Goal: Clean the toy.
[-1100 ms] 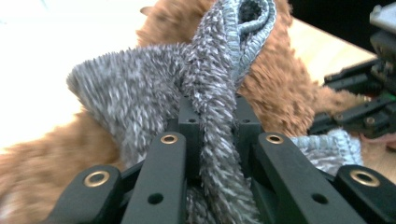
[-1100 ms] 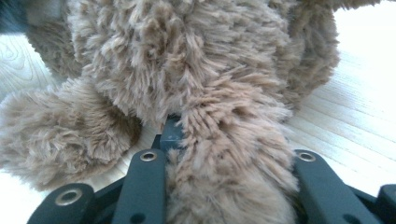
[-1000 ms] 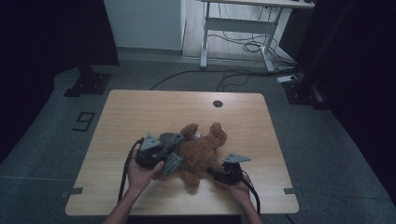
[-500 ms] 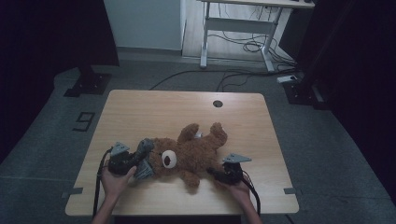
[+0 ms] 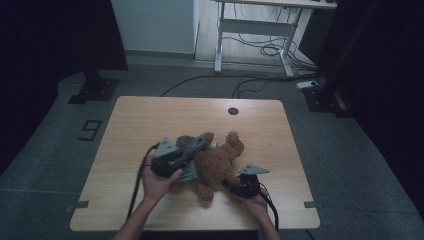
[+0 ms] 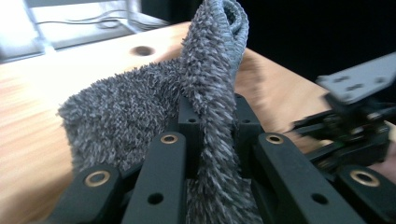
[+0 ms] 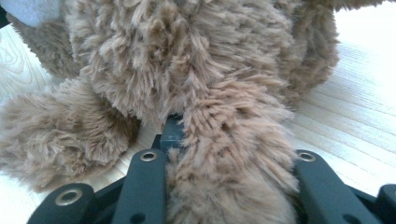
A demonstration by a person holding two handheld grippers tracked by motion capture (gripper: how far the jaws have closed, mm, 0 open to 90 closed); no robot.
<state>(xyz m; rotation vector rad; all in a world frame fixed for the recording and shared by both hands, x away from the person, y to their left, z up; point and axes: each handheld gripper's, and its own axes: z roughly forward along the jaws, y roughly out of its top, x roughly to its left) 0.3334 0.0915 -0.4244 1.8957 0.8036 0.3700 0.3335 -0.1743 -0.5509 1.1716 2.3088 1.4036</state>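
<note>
A brown teddy bear (image 5: 218,161) lies on the wooden table (image 5: 150,116). My left gripper (image 5: 188,156) is at the bear's head end, shut on a fuzzy grey cloth (image 5: 192,144). In the left gripper view the grey cloth (image 6: 140,107) is pinched between the jaws of the left gripper (image 6: 212,122) and stands up above them. My right gripper (image 5: 229,184) is at the bear's lower right, shut on a limb of the bear. In the right gripper view that brown limb (image 7: 229,177) runs between the jaws of the right gripper (image 7: 220,140), and the bear's body (image 7: 187,56) lies close behind it.
A round cable hole (image 5: 233,111) sits near the table's far edge. A white desk frame (image 5: 250,30) and loose cables (image 5: 260,50) are on the floor beyond, and a dark stand base (image 5: 92,90) is at the far left. The other gripper (image 6: 355,126) shows at the right of the left gripper view.
My left hand went out to the left with the grey cloth, baring the bear's face, then came back right and up over the bear's head. The right hand stayed put.
</note>
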